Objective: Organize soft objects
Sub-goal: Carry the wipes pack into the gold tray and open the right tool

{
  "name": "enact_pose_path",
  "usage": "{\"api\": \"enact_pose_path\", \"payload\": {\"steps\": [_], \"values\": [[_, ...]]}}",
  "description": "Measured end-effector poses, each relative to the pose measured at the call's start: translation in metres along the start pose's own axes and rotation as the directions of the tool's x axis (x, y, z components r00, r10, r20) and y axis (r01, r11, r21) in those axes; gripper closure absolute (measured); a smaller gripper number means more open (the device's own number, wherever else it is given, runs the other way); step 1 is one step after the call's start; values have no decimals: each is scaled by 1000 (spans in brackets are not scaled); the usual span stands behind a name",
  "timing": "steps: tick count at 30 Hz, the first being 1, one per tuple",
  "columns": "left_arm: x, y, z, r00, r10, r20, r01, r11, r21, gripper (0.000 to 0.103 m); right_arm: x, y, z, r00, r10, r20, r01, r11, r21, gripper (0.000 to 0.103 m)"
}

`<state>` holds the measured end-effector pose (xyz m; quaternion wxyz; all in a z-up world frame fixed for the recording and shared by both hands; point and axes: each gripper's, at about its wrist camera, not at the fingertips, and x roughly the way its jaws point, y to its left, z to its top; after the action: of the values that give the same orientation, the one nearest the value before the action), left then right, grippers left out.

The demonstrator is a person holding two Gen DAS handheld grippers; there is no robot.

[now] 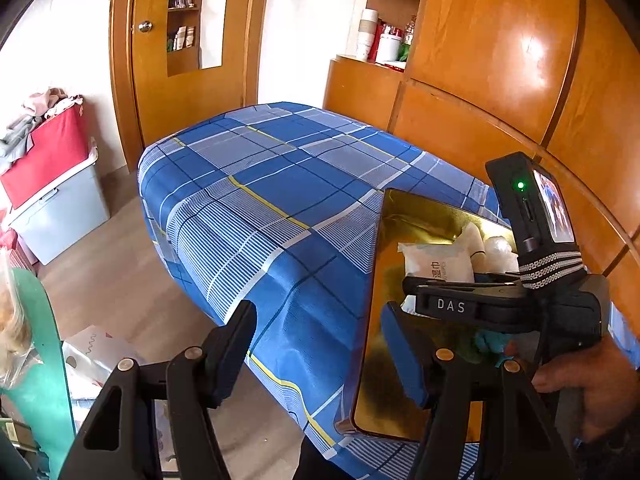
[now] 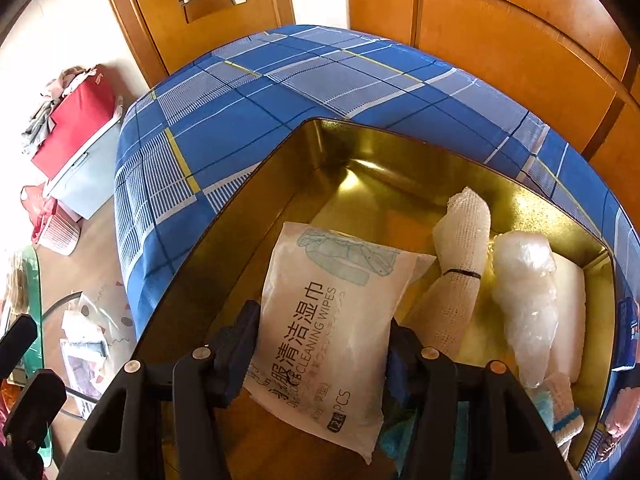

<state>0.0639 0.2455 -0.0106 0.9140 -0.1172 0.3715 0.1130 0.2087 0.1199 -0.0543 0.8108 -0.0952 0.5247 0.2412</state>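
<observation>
A gold metal tin (image 2: pixel 240 216) lies on the blue plaid bed. My right gripper (image 2: pixel 320 356) is shut on a white pack of cleaning wipes (image 2: pixel 328 316) and holds it inside the tin. Beside the pack lie a rolled white mesh cloth (image 2: pixel 460 264) with a black band, a clear plastic bundle (image 2: pixel 524 300), a white pad (image 2: pixel 568 312) and blue cloth (image 2: pixel 400 436). In the left wrist view my left gripper (image 1: pixel 320 354) is open and empty over the bed's edge, left of the tin (image 1: pixel 372 320). The right gripper (image 1: pixel 444 304) and the wipes pack (image 1: pixel 436 264) show there too.
The bed (image 1: pixel 260 184) stands against wooden panelling (image 1: pixel 500 60). A wooden door (image 1: pixel 176 40) is at the back. A red-topped grey storage box (image 1: pixel 60 192) with clothes stands left on the floor. Plastic bags (image 2: pixel 88 332) and a green glass edge (image 1: pixel 36 360) lie at the lower left.
</observation>
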Motion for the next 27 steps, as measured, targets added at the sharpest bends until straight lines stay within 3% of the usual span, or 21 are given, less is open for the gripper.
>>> {"api": "enact_pose_path", "payload": {"steps": [4,8,27], "values": [[0,-1,-1,1000,3,-2,-3,1000,2,37,-1,0,-1,1000,16,6,-16,1000,10,46],[-1,-1,-1,1000,3,1,-3,1000,5,37,-8,-1,-1,998,49,28,-50,998,28,38],[-13,-12,-3,1000,-1,21,0,999,38,37,-56,-9,-13,986,52,161,-63,996,63,38]]}}
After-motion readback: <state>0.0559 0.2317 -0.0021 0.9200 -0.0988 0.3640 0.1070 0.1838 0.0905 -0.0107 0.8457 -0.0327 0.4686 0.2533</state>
